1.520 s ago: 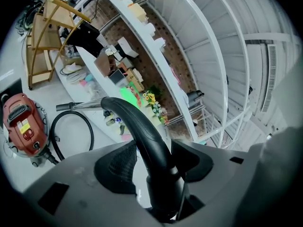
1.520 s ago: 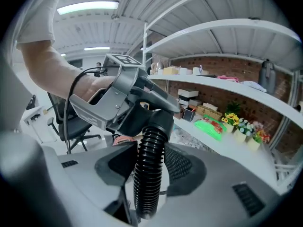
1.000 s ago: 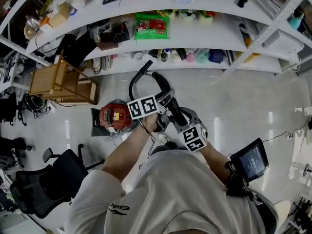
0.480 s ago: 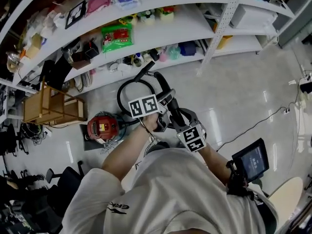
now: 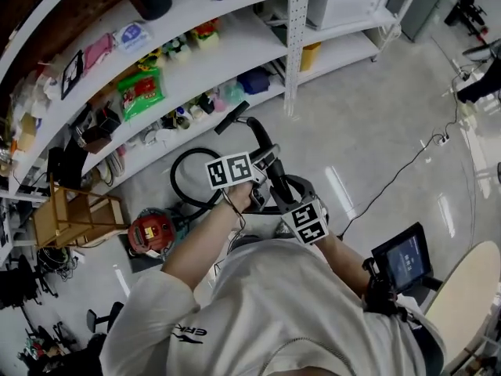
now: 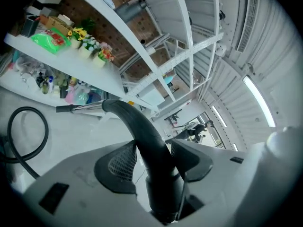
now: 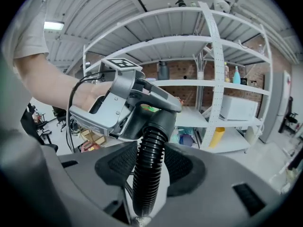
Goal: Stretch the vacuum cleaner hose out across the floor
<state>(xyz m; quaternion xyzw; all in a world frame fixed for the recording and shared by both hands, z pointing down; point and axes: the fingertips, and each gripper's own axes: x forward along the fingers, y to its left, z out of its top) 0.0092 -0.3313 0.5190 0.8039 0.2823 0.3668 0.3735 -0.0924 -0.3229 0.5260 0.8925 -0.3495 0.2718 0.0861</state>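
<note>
Two grippers are close together in front of the person. The left gripper (image 5: 264, 161) pinches the one smooth black curved handle pipe (image 6: 137, 126), and the right gripper (image 7: 150, 167), nearer to the body, pinches the one black ribbed vacuum hose (image 7: 147, 145) just under the pipe's collar. The hose makes a single loop on the pale floor (image 5: 368, 131) at the left and runs toward the one round red vacuum cleaner (image 5: 150, 232), near the long white shelves (image 5: 227, 49).

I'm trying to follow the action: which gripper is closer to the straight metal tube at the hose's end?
Left. The left gripper clamps the curved handle just behind the metal tube; the right gripper grips the ribbed hose further back, behind the left one.
</note>
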